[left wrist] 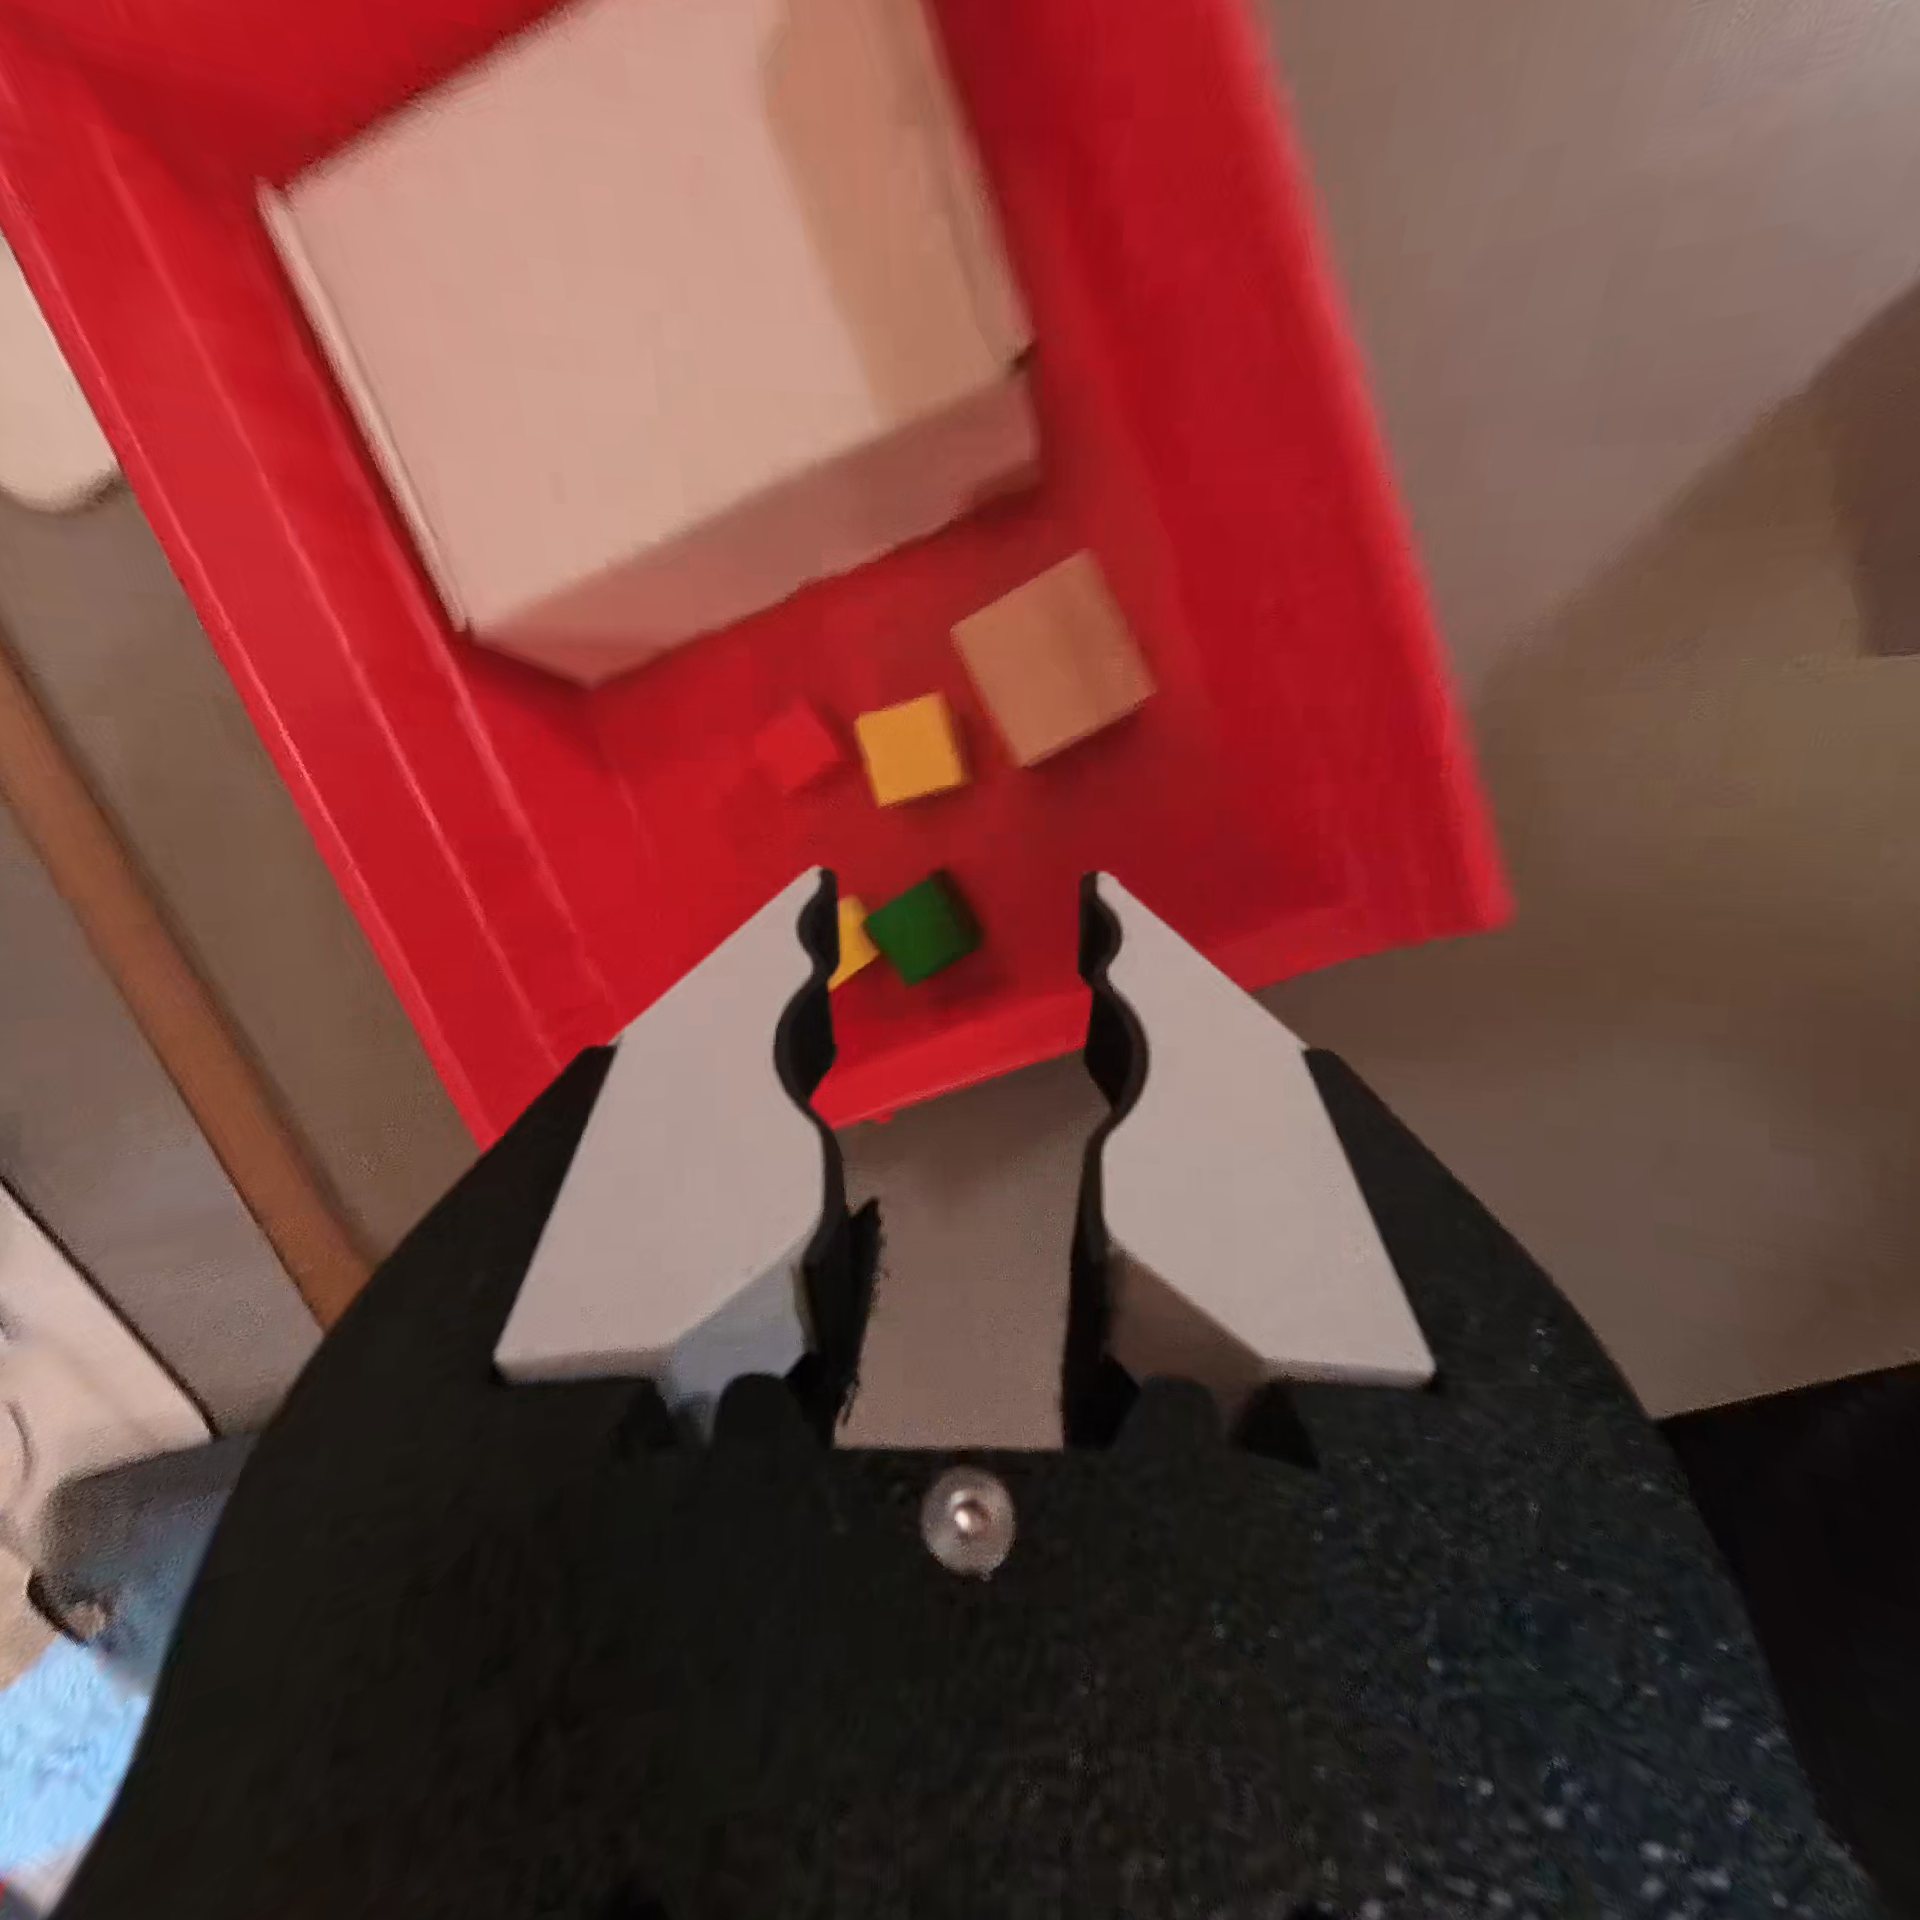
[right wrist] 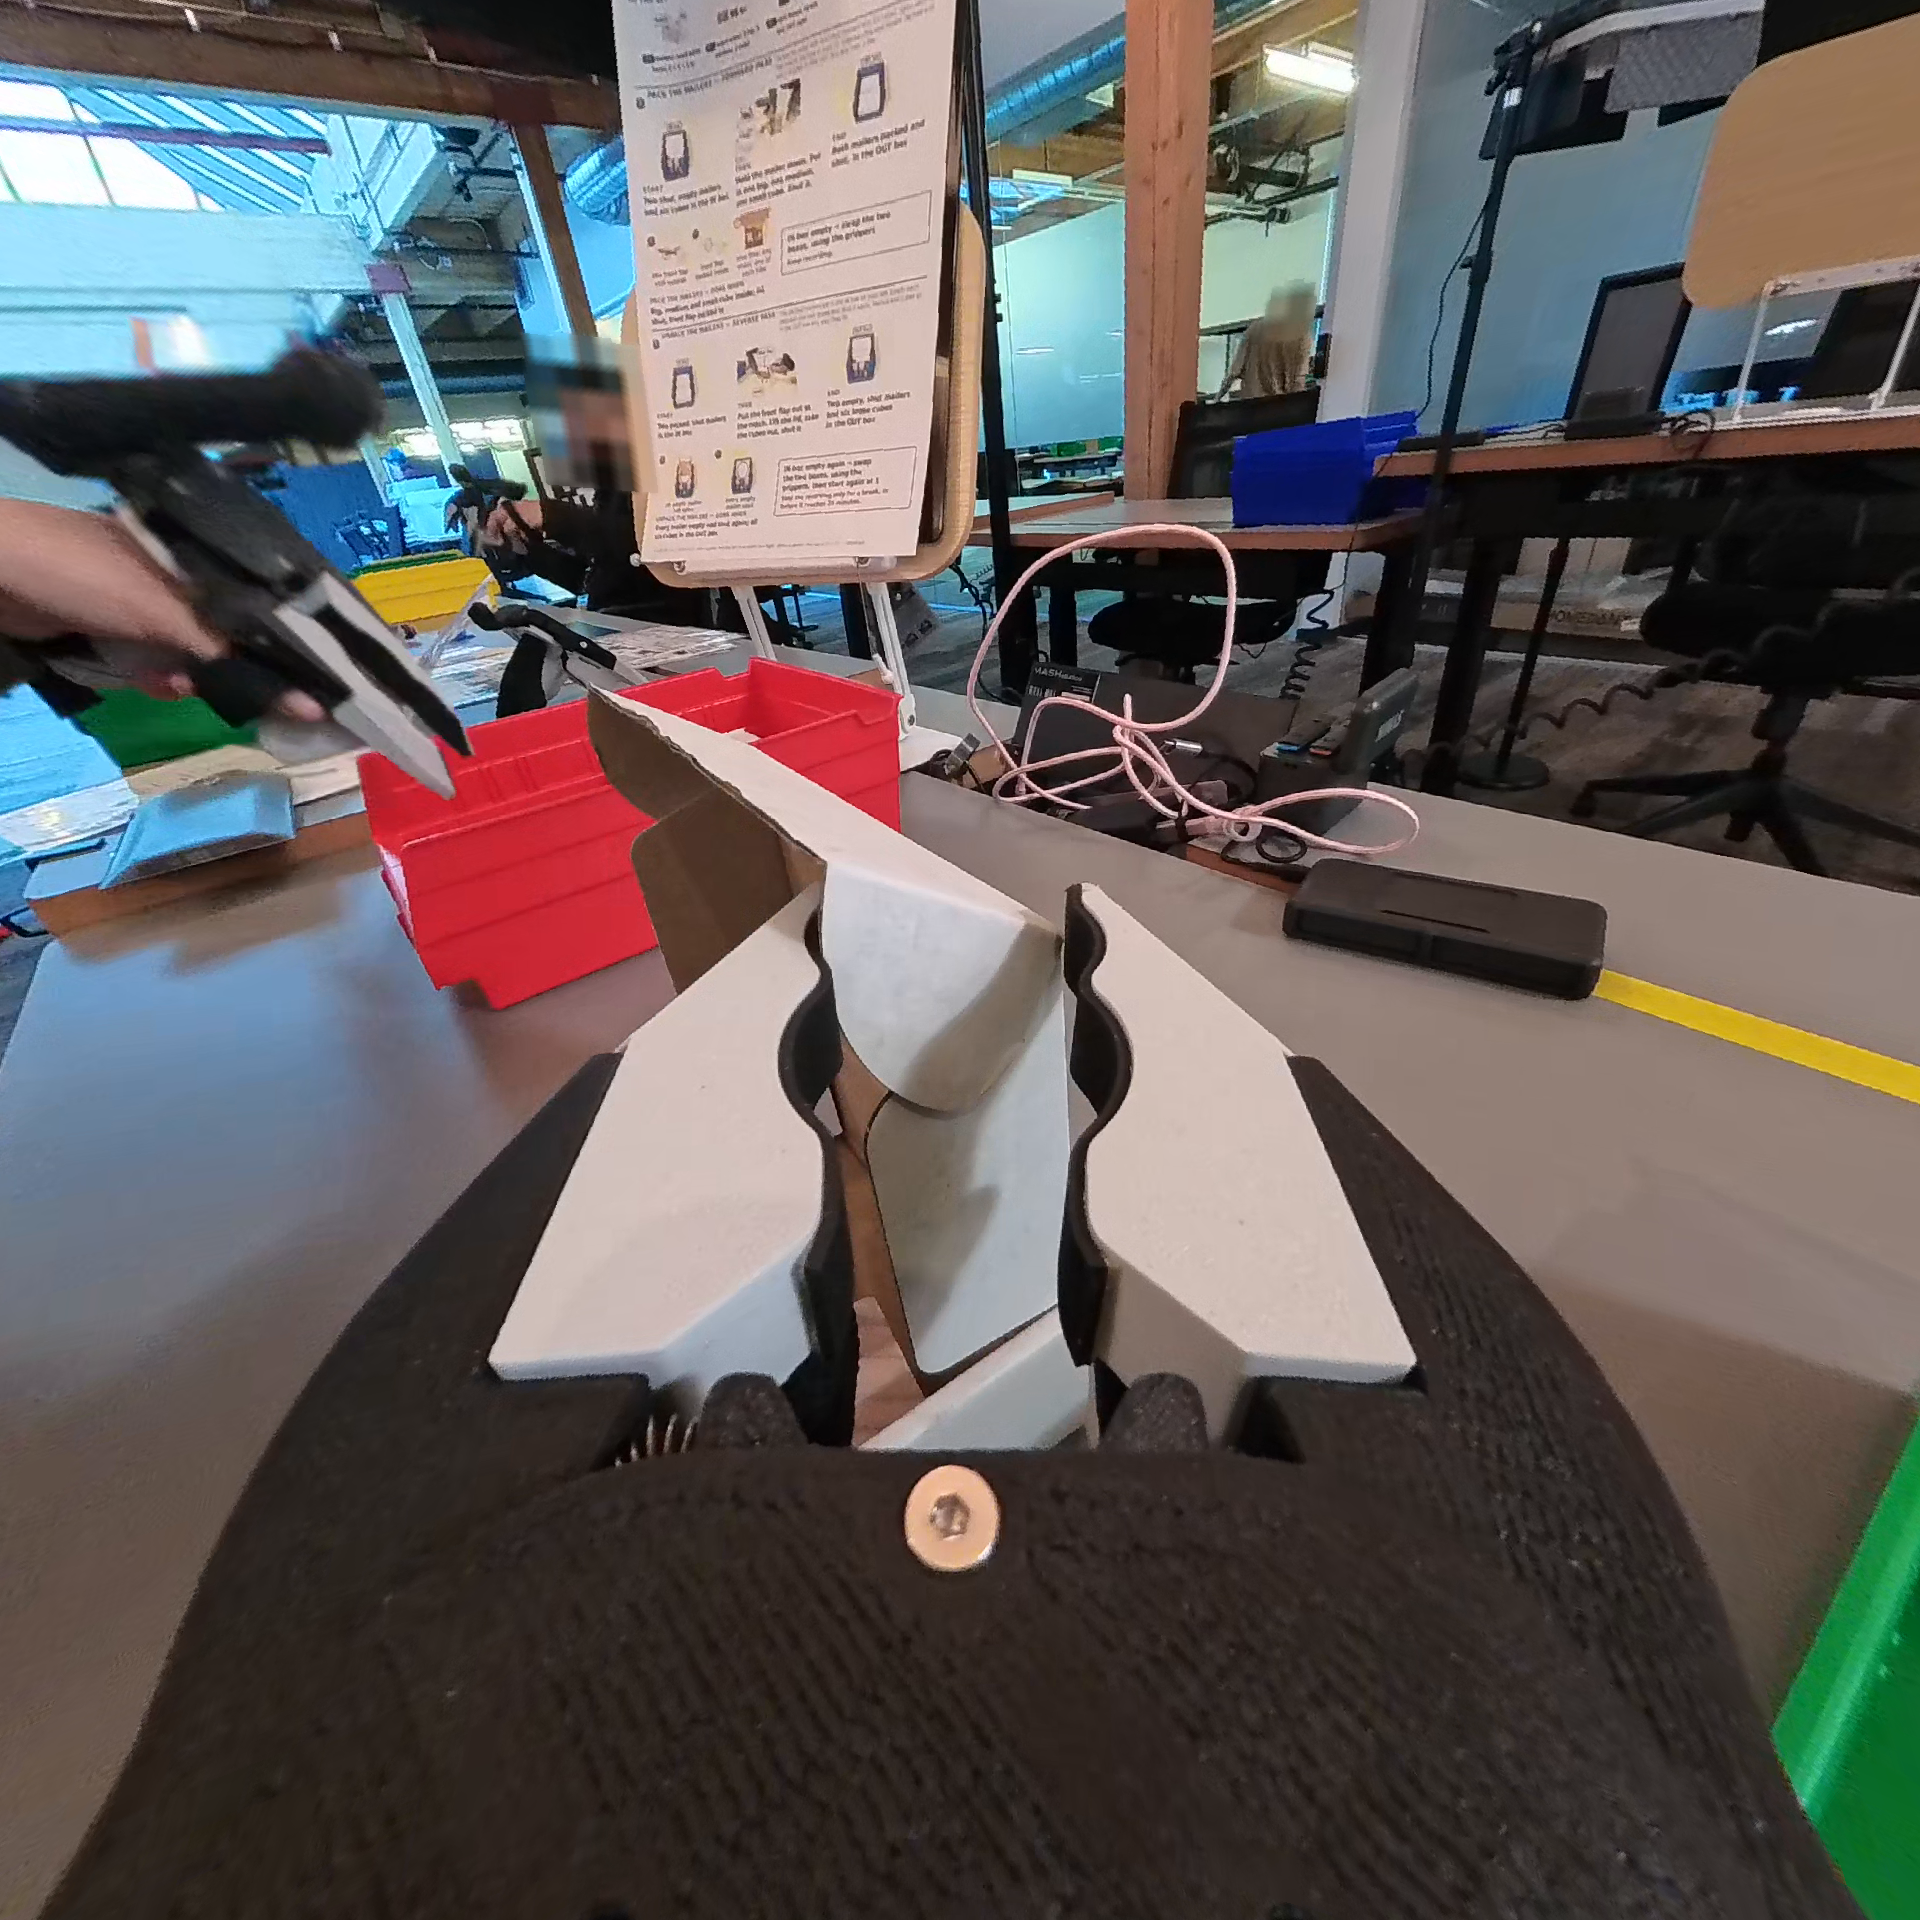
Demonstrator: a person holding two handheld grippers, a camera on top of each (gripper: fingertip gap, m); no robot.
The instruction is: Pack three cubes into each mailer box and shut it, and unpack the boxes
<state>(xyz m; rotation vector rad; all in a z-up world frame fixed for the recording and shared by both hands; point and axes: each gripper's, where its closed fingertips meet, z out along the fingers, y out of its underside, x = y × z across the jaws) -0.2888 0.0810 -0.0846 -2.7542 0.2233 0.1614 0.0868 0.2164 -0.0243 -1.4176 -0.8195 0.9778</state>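
In the left wrist view my left gripper [left wrist: 951, 904] is open and empty, above the near end of a red bin [left wrist: 1299, 520]. In the bin lie a closed white mailer box [left wrist: 644, 364], a big tan cube [left wrist: 1051, 657], a yellow cube [left wrist: 907, 748], a small red cube [left wrist: 795, 746], a green cube [left wrist: 923, 928] and a small yellow cube [left wrist: 850, 940], partly hidden by my finger. In the right wrist view my right gripper [right wrist: 940, 914] stands wide open, with a side flap [right wrist: 935, 987] of an open mailer box [right wrist: 790, 800] between its fingers. The left gripper [right wrist: 416, 748] hovers over the red bin [right wrist: 540, 883].
The grey table [right wrist: 1558, 1195] carries a black flat case [right wrist: 1444, 925], a pink cable [right wrist: 1122, 727] and a yellow tape line [right wrist: 1766, 1039]. An instruction sheet on a stand [right wrist: 790, 281] rises behind the bin. A green bin edge [right wrist: 1860, 1714] is at the near right. Spacing between my two grippers at the tips: around 40 cm.
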